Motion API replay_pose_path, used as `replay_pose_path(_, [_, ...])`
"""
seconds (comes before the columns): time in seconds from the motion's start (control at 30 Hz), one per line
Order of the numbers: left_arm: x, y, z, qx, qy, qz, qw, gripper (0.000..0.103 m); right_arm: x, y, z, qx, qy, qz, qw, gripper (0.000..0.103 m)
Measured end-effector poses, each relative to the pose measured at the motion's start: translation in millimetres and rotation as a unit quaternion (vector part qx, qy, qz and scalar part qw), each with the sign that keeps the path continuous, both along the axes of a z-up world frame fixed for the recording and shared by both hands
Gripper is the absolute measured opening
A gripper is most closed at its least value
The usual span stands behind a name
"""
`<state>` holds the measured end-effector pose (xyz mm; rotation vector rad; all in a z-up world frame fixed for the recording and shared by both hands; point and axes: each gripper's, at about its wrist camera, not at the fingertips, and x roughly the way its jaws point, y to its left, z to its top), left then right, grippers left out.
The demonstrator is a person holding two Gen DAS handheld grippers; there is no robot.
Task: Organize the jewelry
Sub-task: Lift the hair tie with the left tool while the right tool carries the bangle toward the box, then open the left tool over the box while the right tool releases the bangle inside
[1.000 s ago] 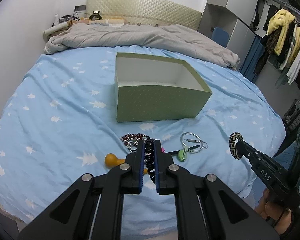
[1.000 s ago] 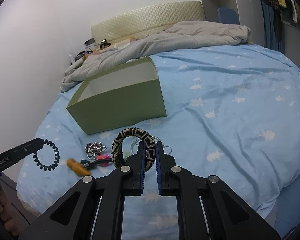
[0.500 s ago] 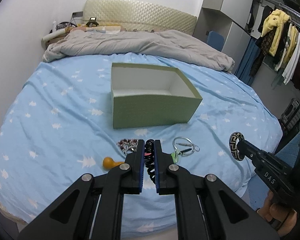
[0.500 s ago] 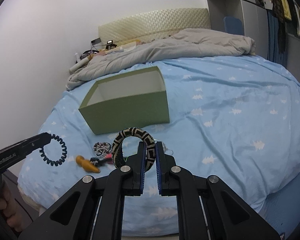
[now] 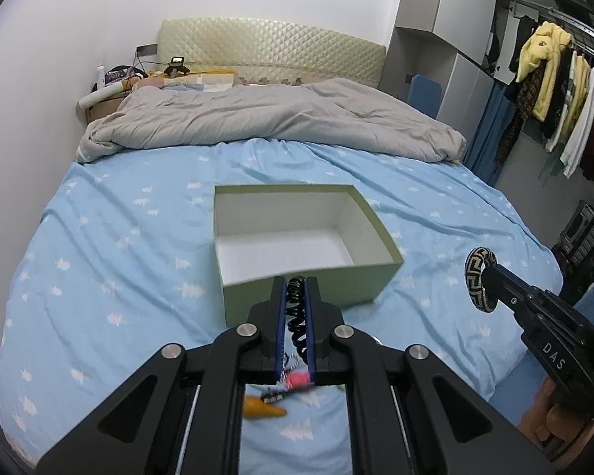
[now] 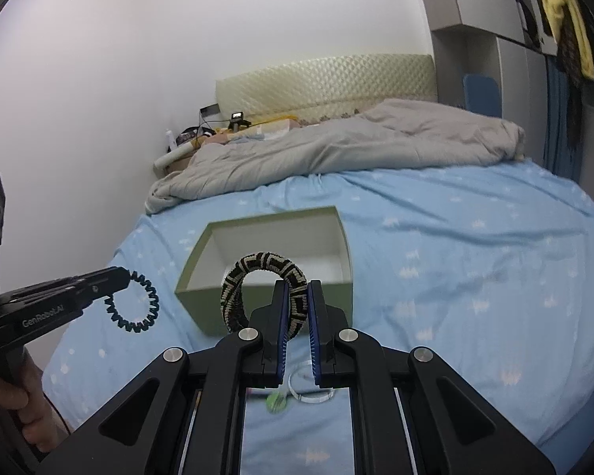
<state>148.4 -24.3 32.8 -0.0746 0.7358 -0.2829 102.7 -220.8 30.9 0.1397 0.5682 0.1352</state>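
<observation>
An open green box (image 5: 309, 289) with a white inside stands on the blue bed; it also shows in the right wrist view (image 6: 202, 301). My left gripper (image 5: 296, 283) is shut on a black spiral hair tie (image 5: 297, 316), held just in front of the box's near wall; the hair tie hangs as a ring in the right wrist view (image 6: 132, 304). My right gripper (image 6: 296, 287) is shut on a black-and-beige woven bangle (image 6: 257, 269), also seen in the left wrist view (image 5: 480, 285), to the right of the box.
Loose pieces lie on the sheet under the grippers: an orange piece (image 5: 263, 409), a pink piece (image 5: 297, 380), a clear ring (image 6: 311, 388) and a green tag (image 6: 277, 399). A grey duvet (image 5: 273, 118) is bunched at the bed's far end. Clothes (image 5: 550, 79) hang at the right.
Both grippers have risen and moved forward toward the box, carrying the hair tie and the bangle. The loose jewelry now lies beneath and behind the fingertips.
</observation>
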Motion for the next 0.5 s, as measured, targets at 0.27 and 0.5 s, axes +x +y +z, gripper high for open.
replay_pose_path(0.27, [60, -3, -7, 0.006, 0.018, 0.006, 0.9998, 0.008, 62, -1, -6, -0.006, 0.019, 0.008, 1.000, 0.007])
replay_pose_path(0.5, [111, -8, -30, 0.015, 0.049, 0.008, 0.9986, 0.008, 125, 2, -29, -0.017, 0.062, 0.015, 0.998, 0.007])
